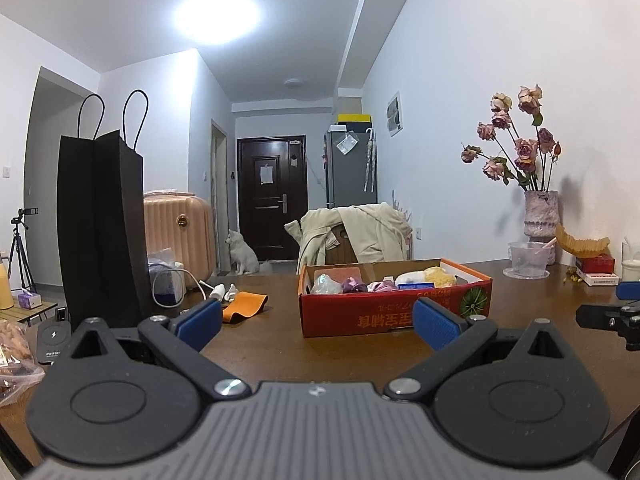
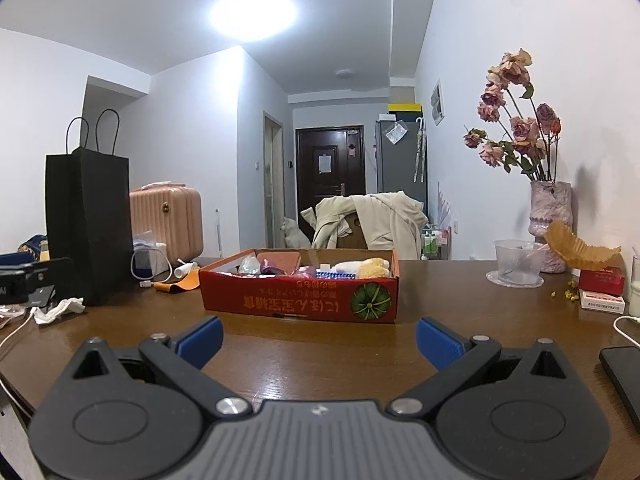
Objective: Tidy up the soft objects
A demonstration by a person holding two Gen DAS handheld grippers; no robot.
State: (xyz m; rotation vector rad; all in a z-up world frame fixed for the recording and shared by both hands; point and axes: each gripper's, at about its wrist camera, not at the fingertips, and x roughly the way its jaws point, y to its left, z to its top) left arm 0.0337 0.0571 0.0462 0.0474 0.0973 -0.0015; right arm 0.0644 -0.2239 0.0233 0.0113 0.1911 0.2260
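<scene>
Both grippers, left (image 1: 318,322) and right (image 2: 319,338), hover spread and empty before the box (image 2: 298,302) of soft items on the table (image 2: 320,352).

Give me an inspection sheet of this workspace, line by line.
Surface: brown wooden table, glossy.
Job's things: red box holding soft items, among them a yellow plush.
Clutter: black bag, orange pouch, crumpled tissue, plastic cup, vase.
Grippers: left claw open, empty; right claw open, empty.
Cables: white cable beside the bag.
Surroundings: suitcase, chair with jacket, dark door.
</scene>
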